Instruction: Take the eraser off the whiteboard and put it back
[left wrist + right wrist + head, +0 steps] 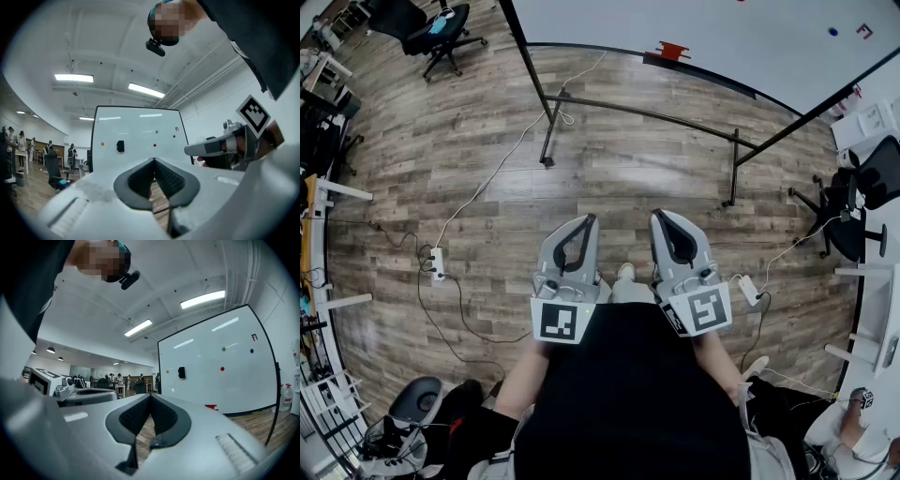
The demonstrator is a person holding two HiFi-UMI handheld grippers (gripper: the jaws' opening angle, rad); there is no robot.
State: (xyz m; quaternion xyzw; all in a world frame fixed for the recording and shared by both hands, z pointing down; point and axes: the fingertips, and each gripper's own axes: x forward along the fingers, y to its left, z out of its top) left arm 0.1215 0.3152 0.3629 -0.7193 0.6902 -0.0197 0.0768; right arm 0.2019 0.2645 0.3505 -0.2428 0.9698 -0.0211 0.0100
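Sitting on whiteboard (140,129), eraser (120,146), well beyond closed left hand-held gripper (153,161)

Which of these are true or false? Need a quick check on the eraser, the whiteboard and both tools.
1. The black eraser sits on the whiteboard. True.
2. The left tool grips the eraser. False: its jaws are together with nothing between them.
3. The right tool has its jaws wide apart. False: they are together and empty.
4. Wood floor lies between both tools and the whiteboard. True.
5. A red magnet is on the whiteboard, to the right of the eraser. True.
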